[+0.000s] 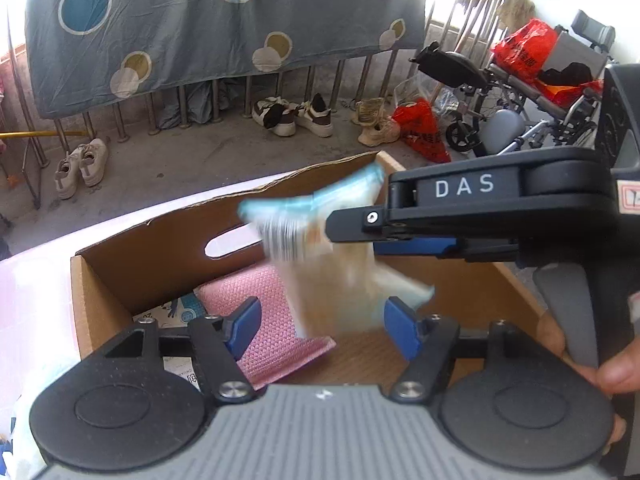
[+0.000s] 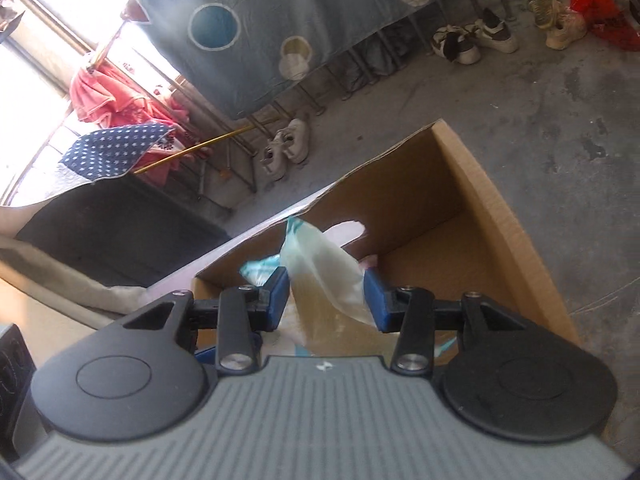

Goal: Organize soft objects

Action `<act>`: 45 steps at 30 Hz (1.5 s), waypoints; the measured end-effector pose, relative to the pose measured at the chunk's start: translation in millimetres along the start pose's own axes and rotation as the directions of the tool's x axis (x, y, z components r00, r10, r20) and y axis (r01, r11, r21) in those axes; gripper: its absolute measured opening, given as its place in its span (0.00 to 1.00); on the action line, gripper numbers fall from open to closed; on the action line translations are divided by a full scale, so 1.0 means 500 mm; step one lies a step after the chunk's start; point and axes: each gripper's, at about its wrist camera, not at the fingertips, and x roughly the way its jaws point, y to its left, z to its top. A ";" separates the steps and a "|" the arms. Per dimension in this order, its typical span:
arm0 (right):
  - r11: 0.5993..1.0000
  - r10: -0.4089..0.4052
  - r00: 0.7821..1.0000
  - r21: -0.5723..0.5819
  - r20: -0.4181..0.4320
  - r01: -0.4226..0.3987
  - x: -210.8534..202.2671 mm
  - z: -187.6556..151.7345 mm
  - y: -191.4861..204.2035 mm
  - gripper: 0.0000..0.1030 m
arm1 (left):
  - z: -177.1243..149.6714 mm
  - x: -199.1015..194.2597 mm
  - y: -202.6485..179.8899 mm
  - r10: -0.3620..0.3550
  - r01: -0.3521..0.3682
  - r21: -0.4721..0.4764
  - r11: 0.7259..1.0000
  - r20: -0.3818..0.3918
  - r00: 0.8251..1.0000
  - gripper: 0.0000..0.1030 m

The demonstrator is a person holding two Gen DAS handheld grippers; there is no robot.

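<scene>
so the right gripper [image 2: 326, 294] is sitting low-centre in its own view and its blue pads [image 2: 278, 294] are pinching a soft, pale packet [image 2: 320, 268] with teal edging, and it's hanging right over the open cardboard box [image 2: 516, 216], so that one's gripped, not loose. In the left view the same packet [image 1: 320, 240] is showing up as a big blurry smear in the middle of the frame, dangling from the right gripper [image 1: 360, 236] that's poking in from the right edge. The left gripper [image 1: 320, 324] is sitting along the bottom with its jaws spread wide; the blurred bottom of the packet is dropping down between them but I'm not seeing the pads pressing on it, so I'm calling it open and holding nothing. Progress-wise, the box [image 1: 100, 280] is already holding a pink textured pad [image 1: 272, 320] plus some printed thing [image 1: 176, 312] in its lower-left corner, so I'm guessing at least a couple of items are sorted. This packet is looking mid-delivery, just needing letting go. There's some pale soft stuff [image 1: 24, 392] peeking in at the far lower left, outside the box, possibly still waiting, can't really tell what it is
</scene>
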 end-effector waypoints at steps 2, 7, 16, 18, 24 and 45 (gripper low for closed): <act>1.000 -0.018 1.000 -0.018 0.009 0.018 0.009 -0.001 -0.007 0.40 | -0.004 0.000 0.006 -0.001 0.001 0.002 1.000 0.001 1.000 0.67; 0.997 -0.037 0.999 -0.061 0.022 0.038 0.014 -0.006 0.005 0.40 | -0.016 -0.024 0.021 0.024 -0.024 0.016 1.000 0.014 1.000 0.67; 0.995 -0.077 0.994 -0.061 -0.078 0.073 0.107 -0.005 0.035 0.38 | -0.036 -0.144 0.097 0.108 -0.105 -0.028 0.994 0.086 0.990 0.66; 0.989 -0.142 0.983 -0.056 -0.119 0.136 0.156 -0.017 0.015 0.37 | -0.041 -0.169 0.120 0.132 -0.128 -0.043 0.991 0.099 0.986 0.66; 0.988 -0.155 0.980 0.003 -0.126 0.157 0.192 -0.024 0.008 0.31 | -0.051 -0.214 0.176 0.172 -0.163 -0.087 0.983 0.112 0.979 0.66; 0.966 0.255 0.967 -0.034 -0.019 -0.256 -0.197 -0.218 0.223 0.55 | -0.303 -0.444 0.223 0.238 -0.202 -0.198 0.959 0.175 0.955 0.88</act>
